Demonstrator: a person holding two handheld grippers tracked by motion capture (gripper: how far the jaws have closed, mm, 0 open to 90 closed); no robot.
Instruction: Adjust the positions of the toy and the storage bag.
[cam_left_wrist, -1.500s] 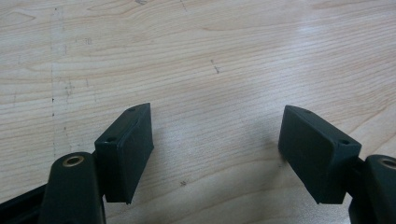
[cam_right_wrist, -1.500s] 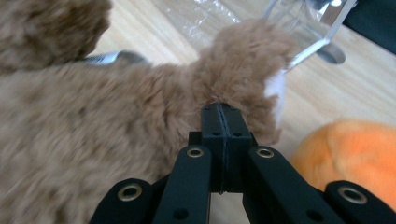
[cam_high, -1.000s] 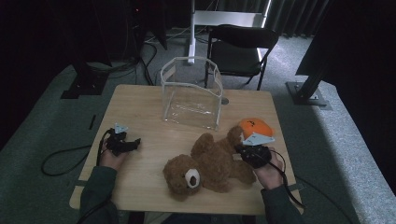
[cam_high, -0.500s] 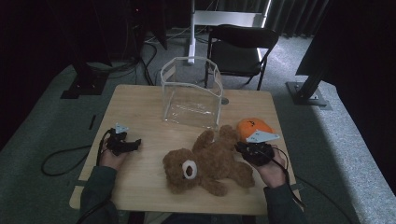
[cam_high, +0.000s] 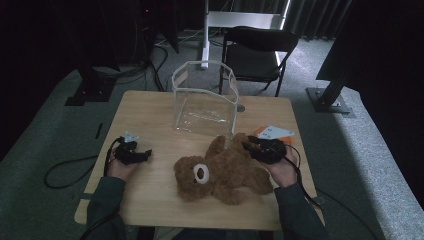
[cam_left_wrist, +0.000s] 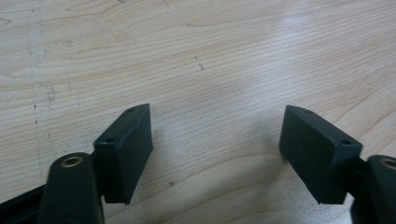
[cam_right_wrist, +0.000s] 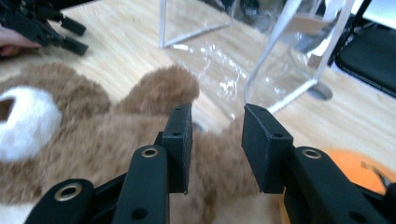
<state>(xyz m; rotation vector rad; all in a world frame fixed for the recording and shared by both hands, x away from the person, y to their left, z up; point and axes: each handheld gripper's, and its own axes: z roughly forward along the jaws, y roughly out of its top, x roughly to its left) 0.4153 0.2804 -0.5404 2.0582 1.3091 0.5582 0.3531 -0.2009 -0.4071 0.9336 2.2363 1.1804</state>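
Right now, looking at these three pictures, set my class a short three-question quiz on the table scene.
1. True or false: the teddy bear sits inside the clear box.
2. Which gripper has bare wood between its fingers: A left gripper, B right gripper?
3. Fill in: the orange thing lies beside the person's ____ hand.

Key: 1 false, it lies on the table in front of the box; 2 A; 3 right.
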